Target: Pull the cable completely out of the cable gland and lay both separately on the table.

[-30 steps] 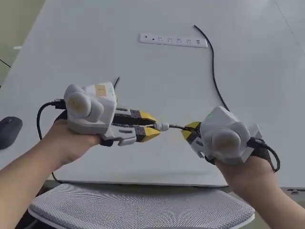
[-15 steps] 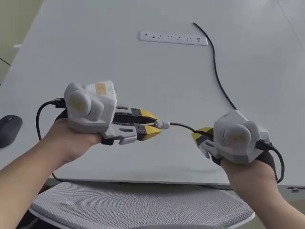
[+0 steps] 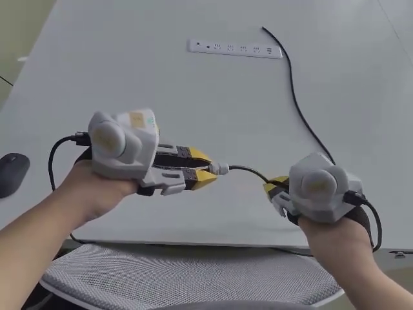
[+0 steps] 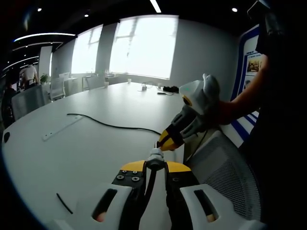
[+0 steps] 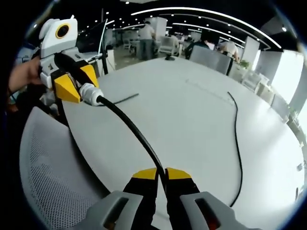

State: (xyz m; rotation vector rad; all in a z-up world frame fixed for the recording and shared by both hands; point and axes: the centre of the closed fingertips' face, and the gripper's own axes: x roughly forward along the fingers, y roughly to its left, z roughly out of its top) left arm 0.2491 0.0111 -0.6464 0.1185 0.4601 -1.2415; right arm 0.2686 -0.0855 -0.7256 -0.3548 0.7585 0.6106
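1. Head view: left gripper (image 3: pixel 208 173) is clamped on the white cable gland (image 3: pixel 219 170), held above the table (image 3: pixel 161 77) edge, well apart from the power strip (image 3: pixel 235 49). The black cable (image 3: pixel 248 170) runs from it to the right gripper (image 3: pixel 276 187).
2. Left gripper view: jaws closed on the cable gland (image 4: pixel 155 157), power strip (image 4: pixel 62 128) far off.
3. Right gripper view: jaws pinch the cable (image 5: pixel 129 127), whose far end sits in the cable gland (image 5: pixel 90 94).

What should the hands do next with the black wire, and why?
Probably pull the right gripper away from the left gripper: the cable runs into the cable gland clamped in the left one, so it isn't out yet.
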